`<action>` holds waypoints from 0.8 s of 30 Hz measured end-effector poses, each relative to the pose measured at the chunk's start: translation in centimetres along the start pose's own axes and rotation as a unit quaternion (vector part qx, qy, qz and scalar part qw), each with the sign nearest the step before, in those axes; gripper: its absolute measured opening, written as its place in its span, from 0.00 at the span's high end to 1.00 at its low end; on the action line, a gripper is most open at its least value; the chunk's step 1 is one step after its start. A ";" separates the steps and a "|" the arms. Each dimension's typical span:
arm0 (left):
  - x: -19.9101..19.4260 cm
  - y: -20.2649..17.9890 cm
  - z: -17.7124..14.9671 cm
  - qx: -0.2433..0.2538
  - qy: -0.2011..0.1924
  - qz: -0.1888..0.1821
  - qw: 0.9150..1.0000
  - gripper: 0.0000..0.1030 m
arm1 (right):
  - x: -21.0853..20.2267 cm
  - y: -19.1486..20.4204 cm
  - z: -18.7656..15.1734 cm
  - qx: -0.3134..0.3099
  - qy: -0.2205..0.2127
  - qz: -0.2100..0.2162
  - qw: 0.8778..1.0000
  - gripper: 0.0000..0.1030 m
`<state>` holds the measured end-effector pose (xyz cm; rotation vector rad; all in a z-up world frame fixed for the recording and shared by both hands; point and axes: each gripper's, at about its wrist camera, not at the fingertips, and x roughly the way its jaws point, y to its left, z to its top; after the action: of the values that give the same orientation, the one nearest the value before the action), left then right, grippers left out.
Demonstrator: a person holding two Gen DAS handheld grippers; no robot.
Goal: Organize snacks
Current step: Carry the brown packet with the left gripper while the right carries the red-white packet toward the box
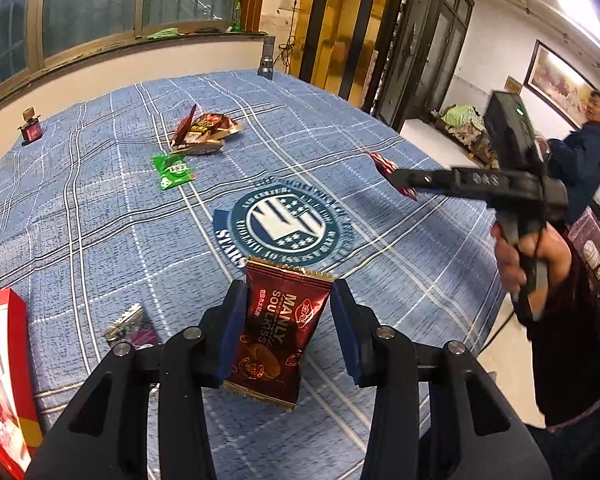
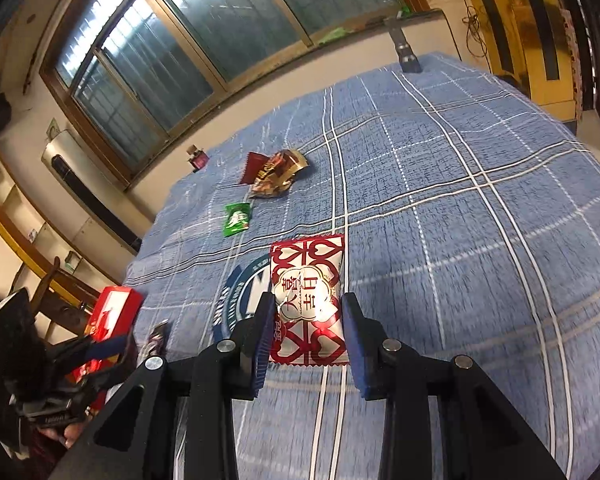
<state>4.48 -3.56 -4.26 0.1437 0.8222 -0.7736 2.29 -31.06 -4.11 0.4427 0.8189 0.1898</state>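
- Left wrist view: the left gripper (image 1: 286, 322) clamps a dark red snack packet (image 1: 278, 332) with "MANLY SOULKISS" printed on it. Both blue pads press on its sides, and the packet hangs above the blue checked tablecloth (image 1: 100, 208).
- On the same view, the right gripper (image 1: 400, 178) is seen from the side, over the right part of the table. A red and white packet (image 1: 384, 164) sticks out at its tip.
- Right wrist view: the right gripper (image 2: 306, 332) grips the red and white packet (image 2: 308, 300), which has heart patterns and Chinese characters. The left pad dents the wrapper and the right pad touches its edge. The packet is lifted off the cloth.
- A green packet (image 1: 172, 170) lies flat on the cloth, far from both grippers.
- Just behind it is a small pile of red and gold wrappers (image 1: 204, 132).
- A red box (image 1: 4, 376) stands at the near left edge of the table, and a small purple packet (image 1: 134, 330) lies near it.
- A small red bottle (image 1: 30, 128) stands at the far left corner, and a grey flashlight (image 1: 267, 58) stands upright at the far edge.
- A person (image 1: 580, 152) in a dark blue jacket is in the room, to the right.
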 end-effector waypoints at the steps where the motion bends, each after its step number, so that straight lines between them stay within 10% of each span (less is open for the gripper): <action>1: -0.1 -0.4 0.1 0.002 -0.004 0.006 1.000 0.60 | -0.7 0.2 -0.4 -0.006 -0.002 -0.002 1.000 0.67; 24: -5.4 -4.1 0.9 -0.013 -0.079 0.019 0.997 0.60 | -7.1 4.8 -4.6 -0.061 -0.038 0.014 0.997 0.67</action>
<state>-0.08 -3.85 0.86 0.0734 0.6778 -0.7286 -5.83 -27.70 -0.03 0.3445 0.7223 0.2461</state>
